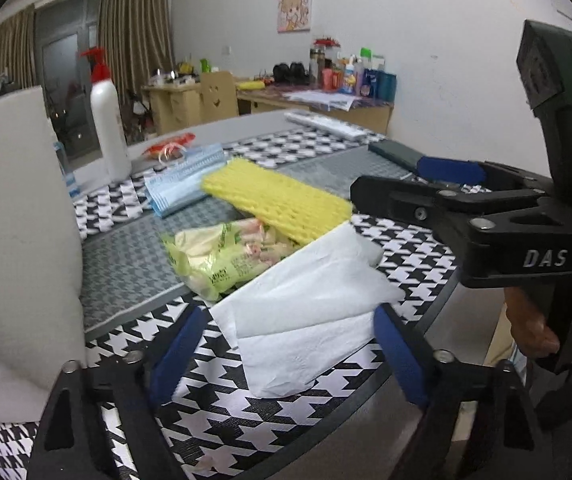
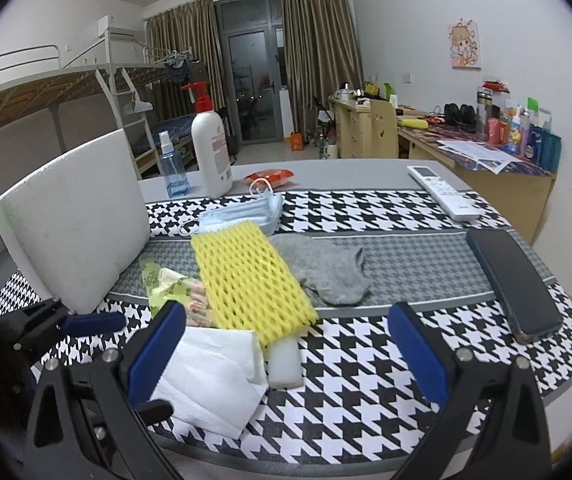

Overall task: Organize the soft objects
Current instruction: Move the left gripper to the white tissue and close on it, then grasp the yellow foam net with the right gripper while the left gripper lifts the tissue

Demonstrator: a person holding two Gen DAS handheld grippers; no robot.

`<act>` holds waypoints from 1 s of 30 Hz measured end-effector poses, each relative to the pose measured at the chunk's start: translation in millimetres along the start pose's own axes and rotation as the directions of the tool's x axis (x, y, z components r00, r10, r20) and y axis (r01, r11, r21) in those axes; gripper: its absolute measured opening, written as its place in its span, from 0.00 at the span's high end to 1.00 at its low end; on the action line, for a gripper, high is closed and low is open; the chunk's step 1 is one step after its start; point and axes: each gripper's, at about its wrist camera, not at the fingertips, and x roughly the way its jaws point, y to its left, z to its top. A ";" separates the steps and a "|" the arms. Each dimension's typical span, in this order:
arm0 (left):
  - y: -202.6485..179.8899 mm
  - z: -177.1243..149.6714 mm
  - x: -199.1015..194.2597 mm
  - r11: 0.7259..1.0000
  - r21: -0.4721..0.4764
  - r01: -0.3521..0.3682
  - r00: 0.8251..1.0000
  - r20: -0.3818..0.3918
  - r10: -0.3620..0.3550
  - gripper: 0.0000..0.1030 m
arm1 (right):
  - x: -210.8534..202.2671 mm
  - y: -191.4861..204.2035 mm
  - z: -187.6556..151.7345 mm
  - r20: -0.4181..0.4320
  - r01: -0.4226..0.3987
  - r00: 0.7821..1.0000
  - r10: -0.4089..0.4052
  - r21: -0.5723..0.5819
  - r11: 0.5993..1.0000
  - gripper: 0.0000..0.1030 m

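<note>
The left gripper (image 1: 290,344) stood open astride the crumpled white paper tissue (image 1: 306,300), gripping nothing; the tissue lay just before the yellow foam net sleeve (image 1: 277,200). Closing carelessly might tear it.

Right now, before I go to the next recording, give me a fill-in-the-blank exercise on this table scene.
1. The yellow foam net partly covers a sock whose colour is ____.
2. The pump bottle has a pump whose colour is ____.
3. The left gripper has its jaws on either side of the white ____.
4. The remote lies on the table beyond the dark ____.

Missing words: grey; red; tissue; case
</note>
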 end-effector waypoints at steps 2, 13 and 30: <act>1.1 0.7 5.0 1.000 -0.008 0.006 1.000 -0.023 -0.006 0.29 | 2.1 -0.7 -0.3 -0.007 -0.004 1.000 0.004 0.004 1.000 0.01; -0.7 1.6 18.0 1.000 0.008 -0.020 0.996 -0.082 0.020 0.58 | 2.7 -5.1 -3.4 -0.019 -0.012 1.000 0.012 0.006 1.000 0.01; -0.1 1.7 -0.1 1.000 -0.011 0.014 1.000 -0.021 -0.014 0.95 | -5.6 -12.6 -8.0 -0.022 0.004 1.000 -0.004 0.037 0.999 0.01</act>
